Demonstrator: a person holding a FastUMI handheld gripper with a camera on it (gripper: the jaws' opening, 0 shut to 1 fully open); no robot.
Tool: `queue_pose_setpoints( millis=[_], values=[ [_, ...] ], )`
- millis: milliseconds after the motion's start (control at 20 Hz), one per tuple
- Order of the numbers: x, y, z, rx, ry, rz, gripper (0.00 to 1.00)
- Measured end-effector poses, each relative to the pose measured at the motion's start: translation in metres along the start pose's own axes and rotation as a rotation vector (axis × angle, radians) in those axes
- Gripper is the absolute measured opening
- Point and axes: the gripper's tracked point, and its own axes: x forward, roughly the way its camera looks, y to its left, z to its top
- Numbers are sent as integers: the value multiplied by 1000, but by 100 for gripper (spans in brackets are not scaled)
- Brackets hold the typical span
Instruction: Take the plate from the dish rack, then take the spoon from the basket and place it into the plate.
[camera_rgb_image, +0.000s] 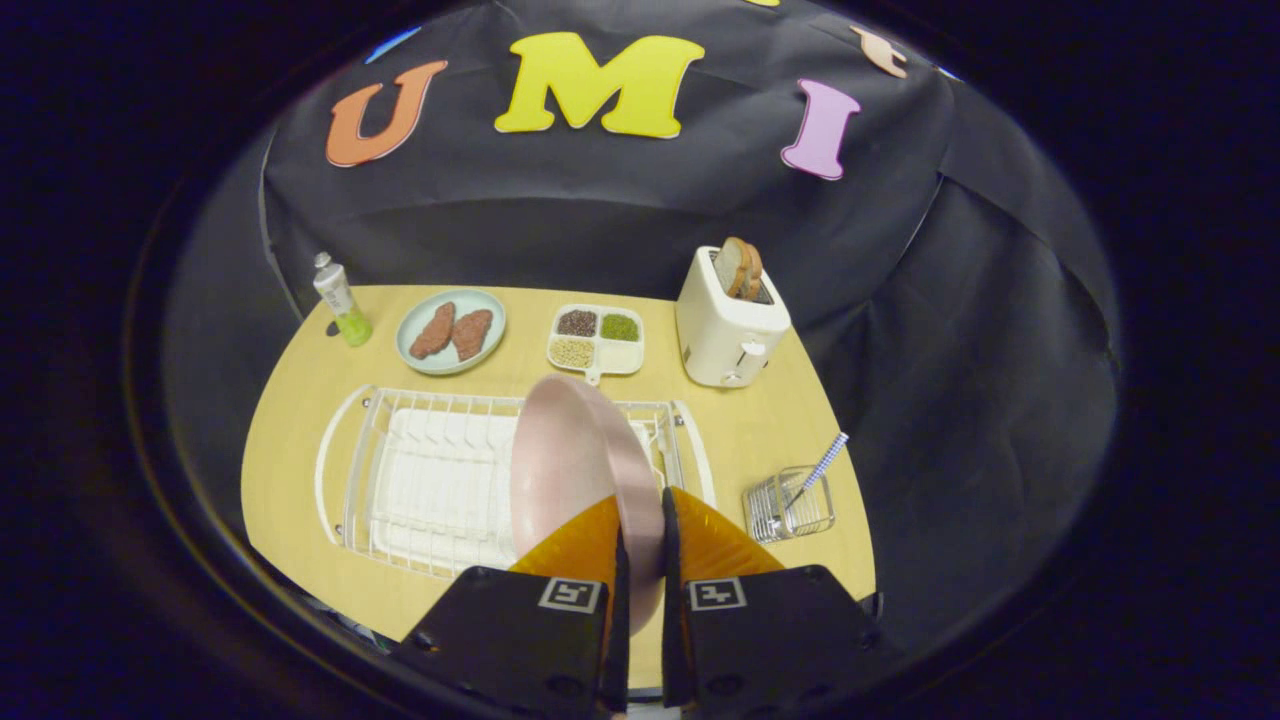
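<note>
Wooden table (300, 420), pale top, everything sits on it. White wire dish rack (400, 480) takes up the near-middle, long axis running across the view, mostly bare slots.

Pink plate (560, 460) stands on edge, rim pointing straight away from the gripper, bowl side facing the empty part of the rack. It looks lifted at the rack's toaster-side end; can't tell if the bottom edge still touches the wires. Gripper (640, 560) is clamped on it: both fingers pressed to the rim's near edge, one each side, plate between them.

White toaster (728, 330) with a bread slice (742, 268) poking out, far side beyond the rack. Blue-green plate (452, 330) with two brown cutlets, far side too. Divided tray (596, 342) of grains between that plate and the toaster. Small green-bottomed tube (340, 298) at the far corner.

Wire basket (790, 502) just beside the rack on the toaster side, close to the fingers. Spoon (822, 464) stands in it, handle leaning up and away from the rack.

Judgement: step one in hand, plate gripped, needs laying flat on bare table. The turning point is the spoon: just off to the toaster side of the fingers, handle axis tilted outward, so it probably wants a grasp from above along that lean.
</note>
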Motion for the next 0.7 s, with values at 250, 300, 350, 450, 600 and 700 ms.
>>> queue_pose_setpoints(
  millis=[250, 300, 350, 450, 600, 700],
  values=[
    [-26, -13, -50, -12, -11, 68, 18],
    [-28, -14, -62, -3, -9, 81, 18],
    [-27, -13, -77, 10, -6, 100, 18],
    [-23, -10, -104, 22, 6, 139, 18],
    [-17, 0, -148, 26, 26, 214, 18],
    [-10, 6, -170, 60, 11, 270, 18]
  ],
)
